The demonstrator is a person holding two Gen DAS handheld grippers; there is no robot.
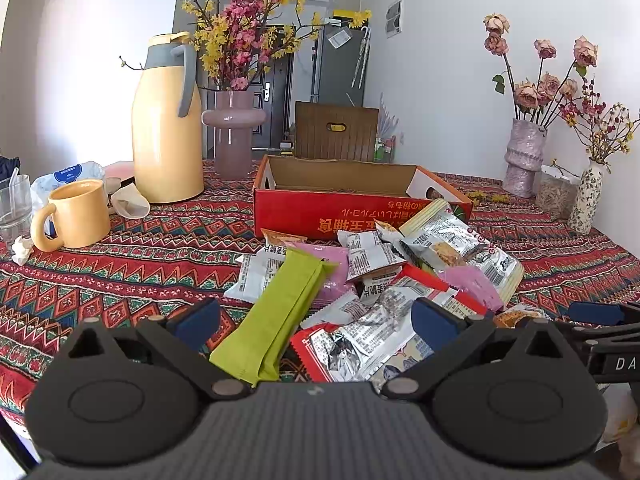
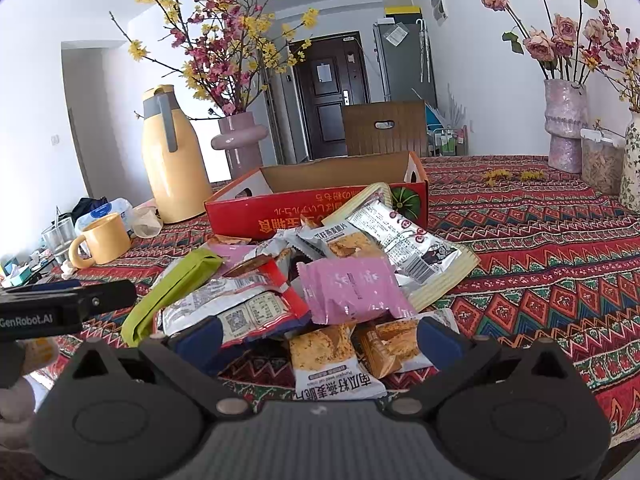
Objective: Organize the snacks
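Note:
A heap of snack packets lies on the patterned tablecloth in front of an open red cardboard box (image 1: 320, 212) (image 2: 304, 210). The heap holds a long green packet (image 1: 280, 316) (image 2: 168, 290), pink packets (image 2: 352, 290) (image 1: 332, 276), silver foil packets (image 1: 452, 248) (image 2: 404, 240) and orange cracker packs (image 2: 328, 360). My left gripper (image 1: 316, 320) is open and empty, its fingers either side of the green packet and a red-edged silver packet (image 1: 360, 344). My right gripper (image 2: 318, 344) is open and empty, its fingers astride the orange cracker packs.
A yellow thermos jug (image 1: 166, 120), a yellow mug (image 1: 76, 214), a glass (image 1: 14, 204) and a pink vase of flowers (image 1: 234, 132) stand to the left. Vases and a jar (image 1: 556, 192) line the right wall. A wooden chair back (image 1: 336, 130) is behind the box.

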